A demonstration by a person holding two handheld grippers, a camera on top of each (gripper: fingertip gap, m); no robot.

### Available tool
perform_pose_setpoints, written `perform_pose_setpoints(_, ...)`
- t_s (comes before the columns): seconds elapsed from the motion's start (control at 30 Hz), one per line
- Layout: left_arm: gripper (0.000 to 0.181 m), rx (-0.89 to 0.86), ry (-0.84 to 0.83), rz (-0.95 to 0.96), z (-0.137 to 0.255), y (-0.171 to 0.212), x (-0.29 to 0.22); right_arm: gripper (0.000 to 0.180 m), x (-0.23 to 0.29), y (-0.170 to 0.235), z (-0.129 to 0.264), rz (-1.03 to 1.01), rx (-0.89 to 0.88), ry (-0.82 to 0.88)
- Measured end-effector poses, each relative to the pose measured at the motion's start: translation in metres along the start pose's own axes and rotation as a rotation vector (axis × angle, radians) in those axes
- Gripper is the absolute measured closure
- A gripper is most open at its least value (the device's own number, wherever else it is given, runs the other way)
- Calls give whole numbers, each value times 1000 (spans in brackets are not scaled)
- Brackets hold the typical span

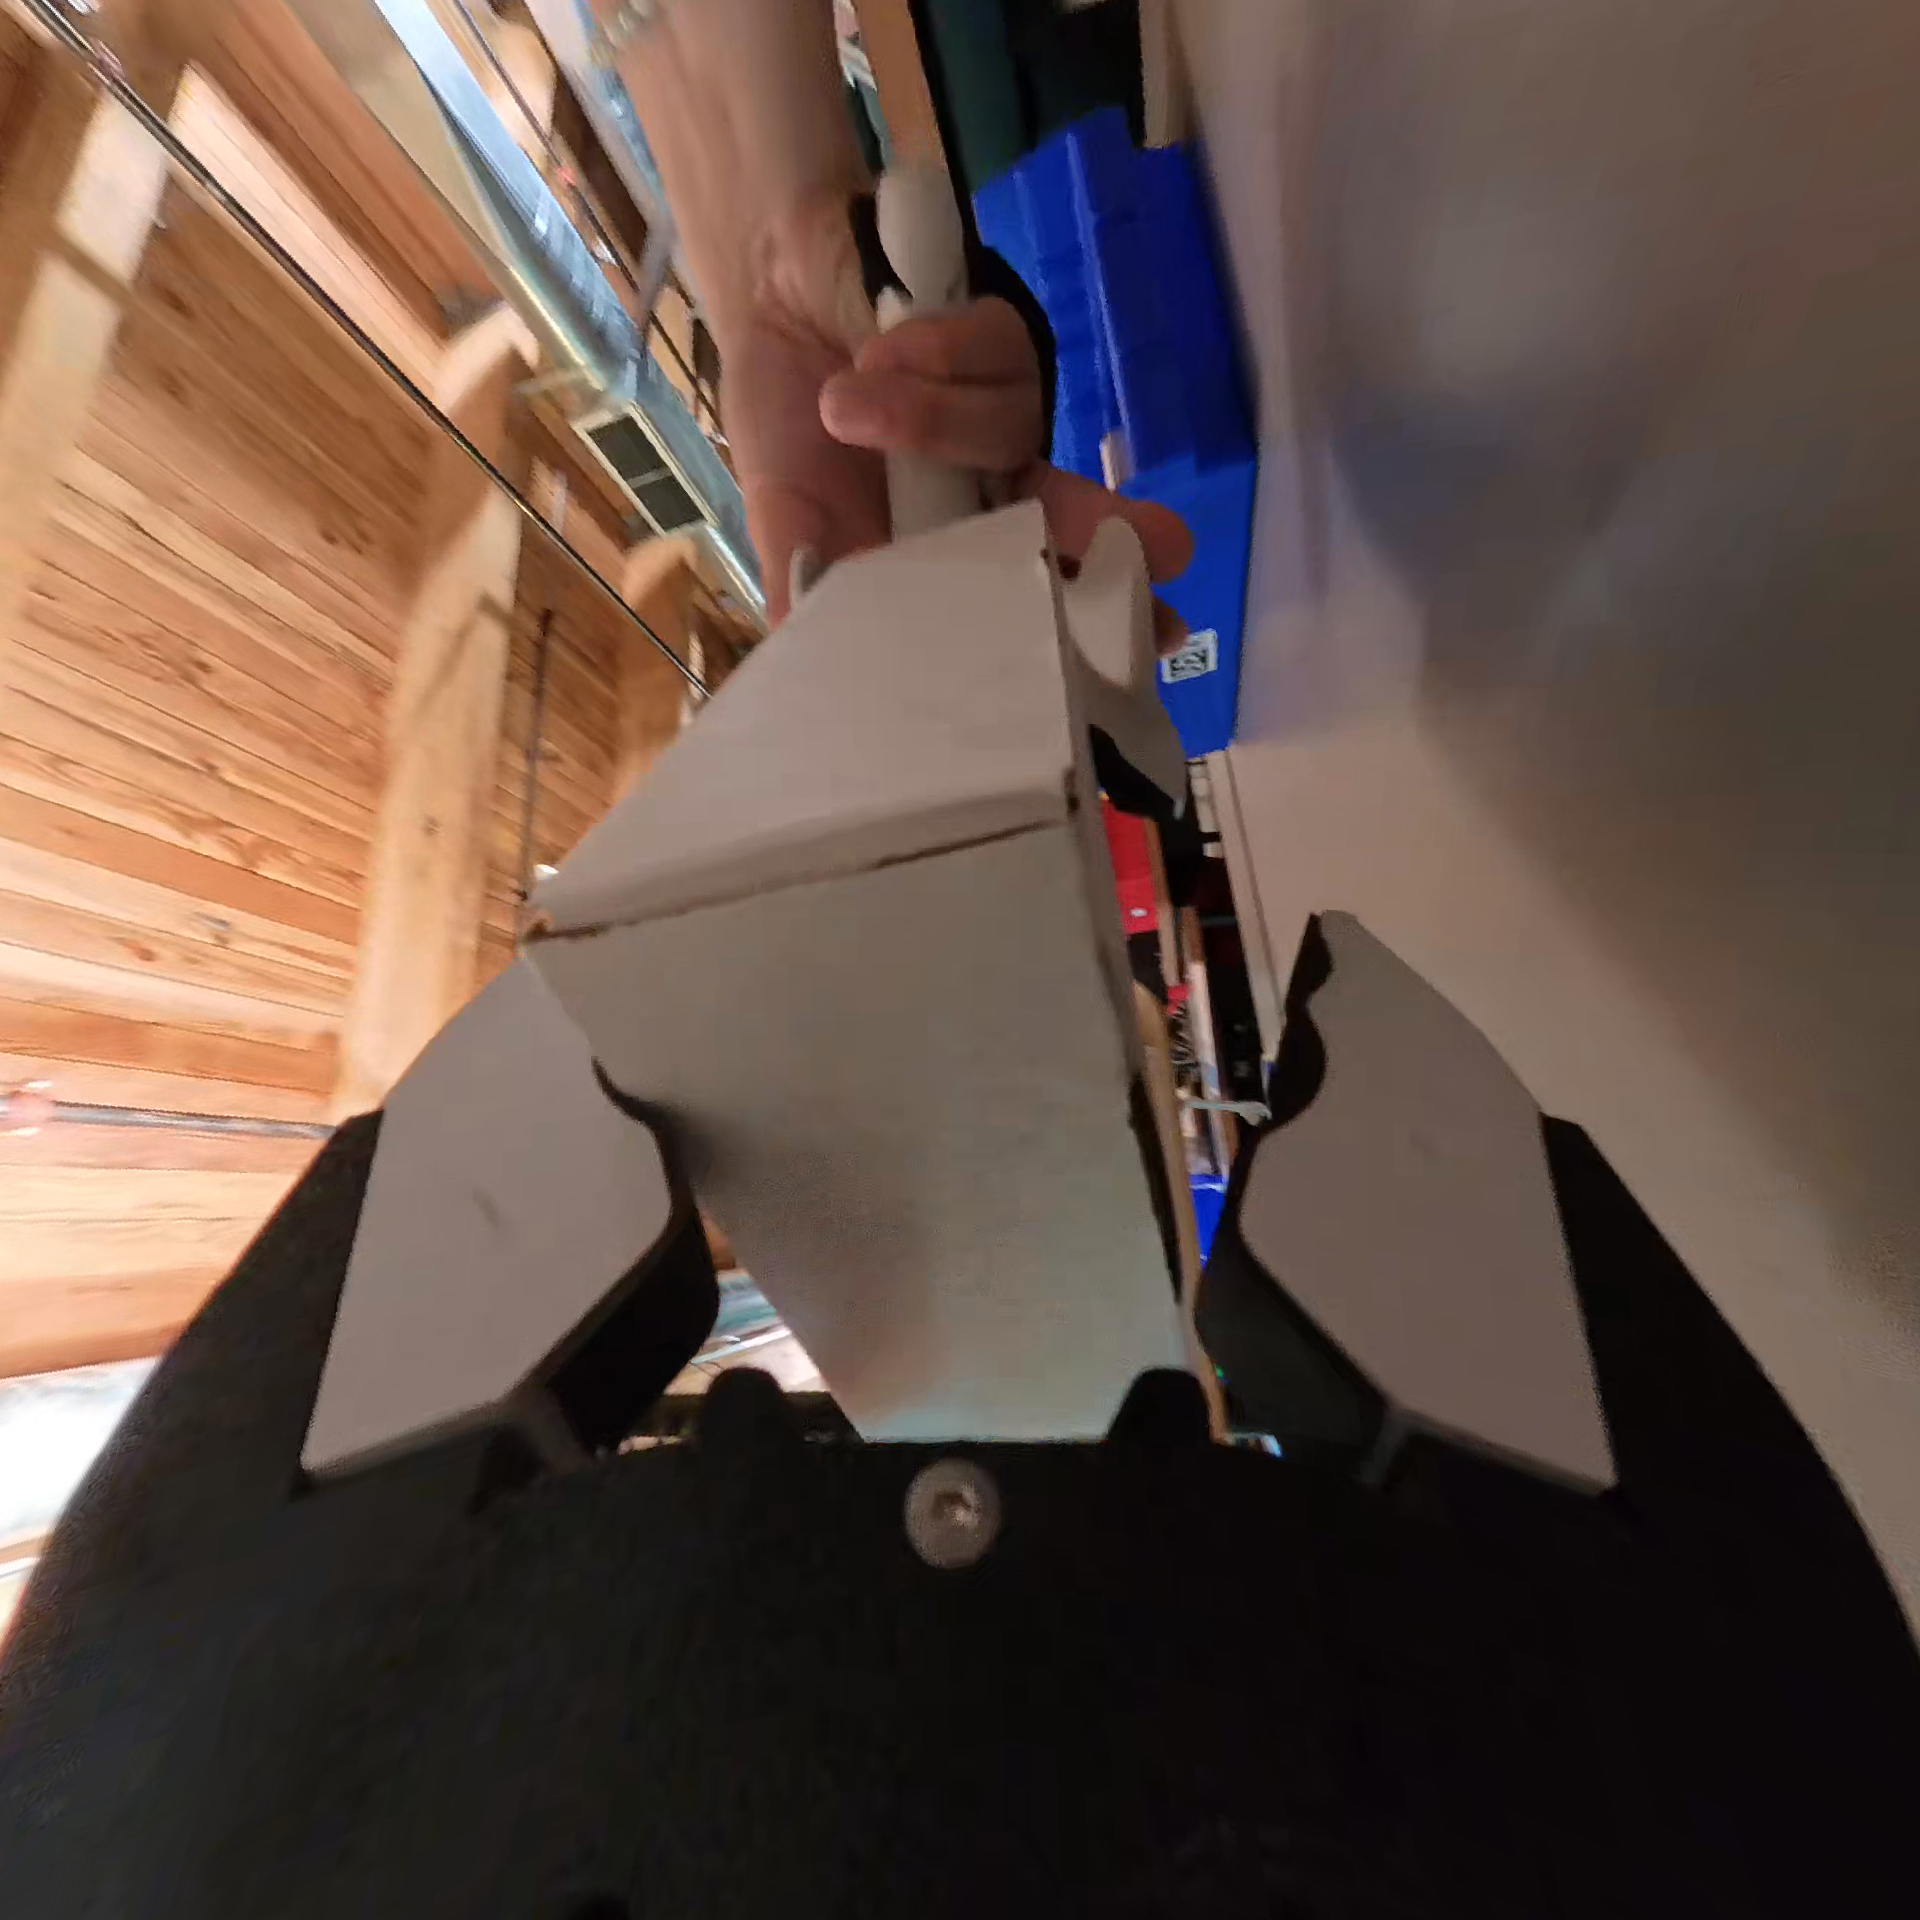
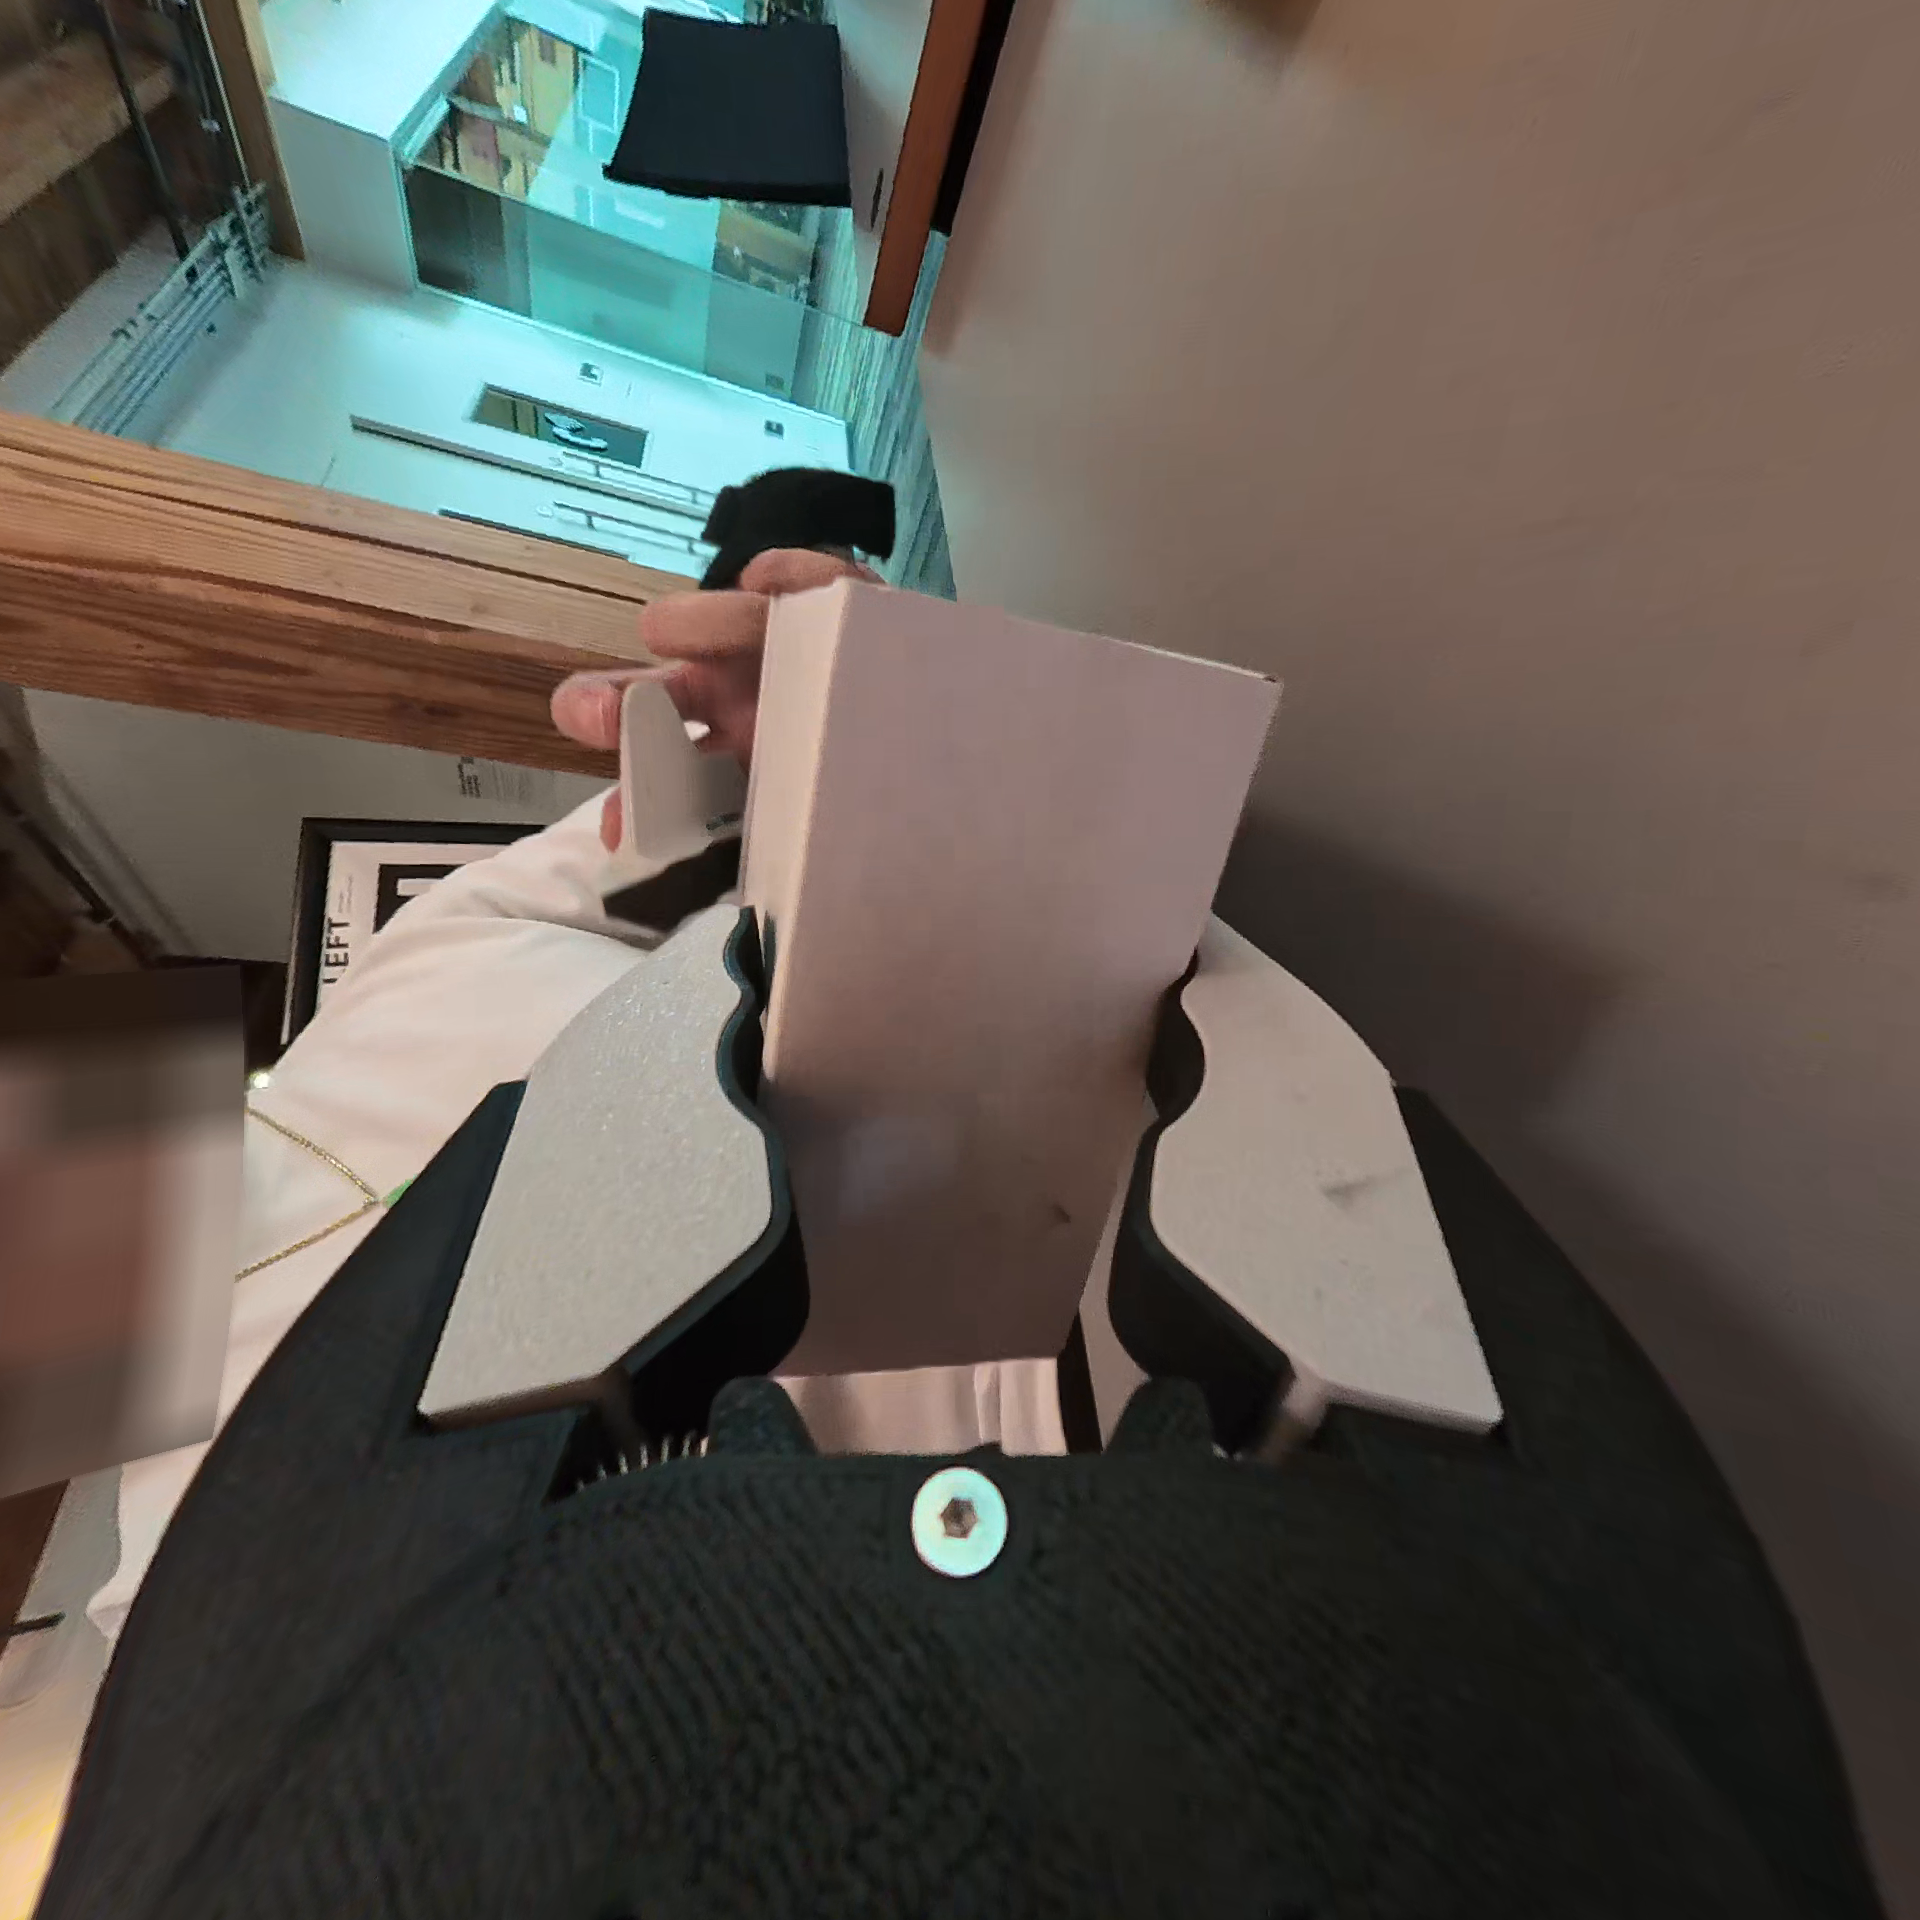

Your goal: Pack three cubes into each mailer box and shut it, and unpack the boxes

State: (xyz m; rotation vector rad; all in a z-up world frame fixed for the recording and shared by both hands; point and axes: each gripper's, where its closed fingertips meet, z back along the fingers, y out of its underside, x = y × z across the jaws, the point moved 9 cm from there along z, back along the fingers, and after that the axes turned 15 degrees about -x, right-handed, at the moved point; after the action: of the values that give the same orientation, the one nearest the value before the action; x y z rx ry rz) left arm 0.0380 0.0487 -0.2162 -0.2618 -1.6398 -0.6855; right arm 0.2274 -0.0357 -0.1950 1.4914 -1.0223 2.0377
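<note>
A white mailer box is held up in the air between both grippers, closed as far as I can see. My left gripper is open around one end. Its left finger touches the box and its right finger stands apart from it. My right gripper is shut on the other end of the box, one finger on each side. The right gripper's pad and the hand holding it show at the far end in the left wrist view. No cubes are in view.
A pale flat surface fills the right side of the left wrist view, with blue bins beside it. A wooden ceiling lies to the left. In the right wrist view there is a wooden beam and a white sleeve.
</note>
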Motion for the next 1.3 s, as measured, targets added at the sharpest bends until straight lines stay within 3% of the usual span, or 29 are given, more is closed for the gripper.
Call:
perform_pose_setpoints(0.07, 77, 13, -16, -60, -3, -2, 3, 107, -2, -1, 1, -12, -14, -5)
perform_pose_setpoints(0.2, 71, 31, 30, -77, -7, -5, 0, 108, -8, -1, 2, -32, -42, 3)
perform_pose_setpoints(0.33, 93, 13, 92, 63, -6, -8, -4, 108, -11, -1, 4, -7, -63, 38)
perform_pose_setpoints(0.43, 96, 74, 84, 163, -6, -3, 3, 107, -10, -2, 8, -28, -101, 20)
perform_pose_setpoints(0.53, 98, 91, 41, 399, -1, 5, 17, 90, 0, 0, 13, 19, -131, -59)
perform_pose_setpoints(0.63, 99, 67, 3, 808, 9, 20, 32, 66, 14, -3, 31, 184, -296, -47)
perform_pose_setpoints(0.73, 99, 12, -29, 1253, 21, 43, 31, 84, 29, 0, 53, 328, -487, -64)
perform_pose_setpoints(0.93, 100, -58, 57, 1721, 40, 82, -9, 75, 41, 25, 58, 731, -588, 151)
perform_pose_setpoints(1.13, 99, -61, 255, 1830, 42, 90, -28, 65, 34, 42, 32, 1111, -478, 376)
perform_pose_setpoints(1.3, 100, 15, 444, 1749, 36, 90, -40, 71, 14, 36, 8, 1142, -388, 334)
